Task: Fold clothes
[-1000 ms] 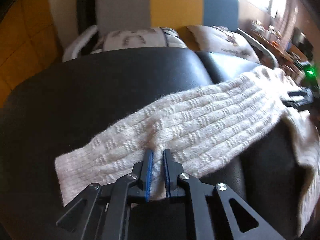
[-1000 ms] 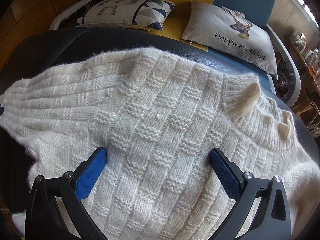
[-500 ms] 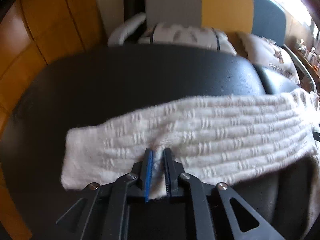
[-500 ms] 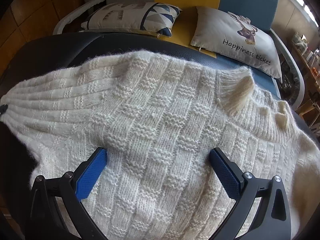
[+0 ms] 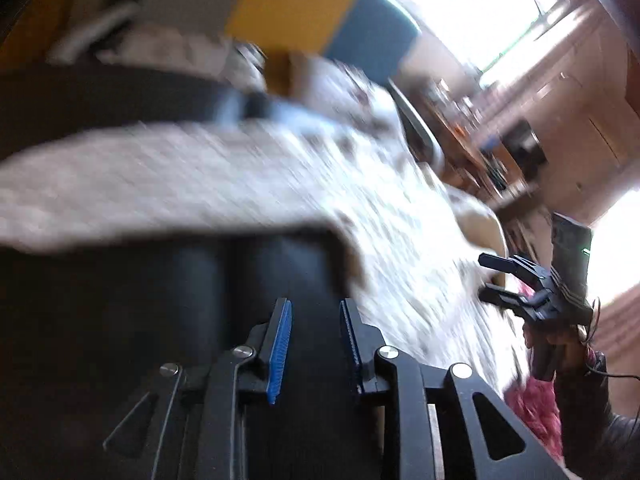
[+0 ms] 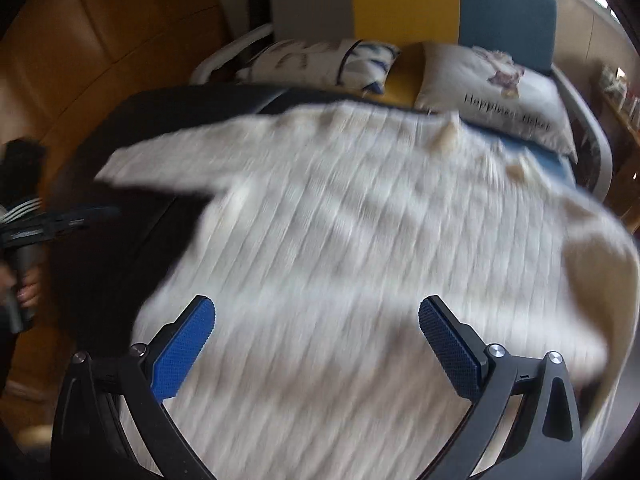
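While the cream knit sweater [image 6: 360,240] lies spread on the black seat [image 5: 120,300], sleeve out, left gripper [image 5: 315,308] gapes narrowly, empty; right gripper [image 6: 316,316] wide, empty above it. Risk: loose knit bunches, sleeve slips off.

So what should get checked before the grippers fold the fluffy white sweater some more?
1. Left gripper free of the sweater: ok, open, only dark cushion between its pads.
2. Right gripper ready to pinch: ok, open wide over the knit.
3. Sleeve lying flat: ok, stretched out to the left.
4. Right side tidy: not ok, a fold bulges up.
5. Sweater all on the cushion: cannot tell, near edge hidden.
6. Sharp view: not ok, both pictures are blurred.
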The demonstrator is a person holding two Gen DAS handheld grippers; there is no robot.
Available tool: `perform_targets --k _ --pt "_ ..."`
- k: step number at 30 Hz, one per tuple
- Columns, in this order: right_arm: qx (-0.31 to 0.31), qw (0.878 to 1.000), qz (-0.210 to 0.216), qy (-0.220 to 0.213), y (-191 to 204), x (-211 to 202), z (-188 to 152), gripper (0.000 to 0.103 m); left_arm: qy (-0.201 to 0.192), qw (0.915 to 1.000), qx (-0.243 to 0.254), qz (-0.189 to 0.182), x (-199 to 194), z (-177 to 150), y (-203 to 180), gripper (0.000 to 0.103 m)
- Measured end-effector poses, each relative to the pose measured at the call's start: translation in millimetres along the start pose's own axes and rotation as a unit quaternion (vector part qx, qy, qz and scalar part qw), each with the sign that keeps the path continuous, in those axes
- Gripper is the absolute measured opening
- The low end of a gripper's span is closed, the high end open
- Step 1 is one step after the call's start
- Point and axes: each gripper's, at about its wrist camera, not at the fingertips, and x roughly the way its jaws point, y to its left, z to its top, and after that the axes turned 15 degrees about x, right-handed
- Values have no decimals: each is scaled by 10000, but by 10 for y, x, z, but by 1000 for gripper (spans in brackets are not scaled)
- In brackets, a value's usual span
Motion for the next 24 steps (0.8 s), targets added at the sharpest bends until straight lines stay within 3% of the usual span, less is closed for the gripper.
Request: perform_targets --k 2,5,11,12,13,19,23,24 --pt "-55 9997 -74 211 -44 -85 -290 103 262 9996 -2 -109 268 -34 -161 25" --pt "-133 9982 -273 510 -156 -133 -655 103 389 9992 -25 6 515 3 -249 27" --pt "57 9926 -830 885 -425 83 -995 103 520 9976 201 413 678 55 -505 23" --pt "32 9921 -881 892 -431 119 -1036 103 519 9968 239 555 681 64 -527 9" --pt "2 9930 -871 796 -411 107 -1056 103 507 9957 276 729 674 73 -540 7" --pt "46 9947 -860 568 -327 15 -1138 84 431 9836 417 1703 629 134 -585 3" --pt "213 9944 -929 449 -201 -3 -1247 84 518 9673 562 2417 579 169 -419 0" --pt "266 9942 -961 408 -170 1 -1267 86 507 9675 671 2384 556 143 -470 0"
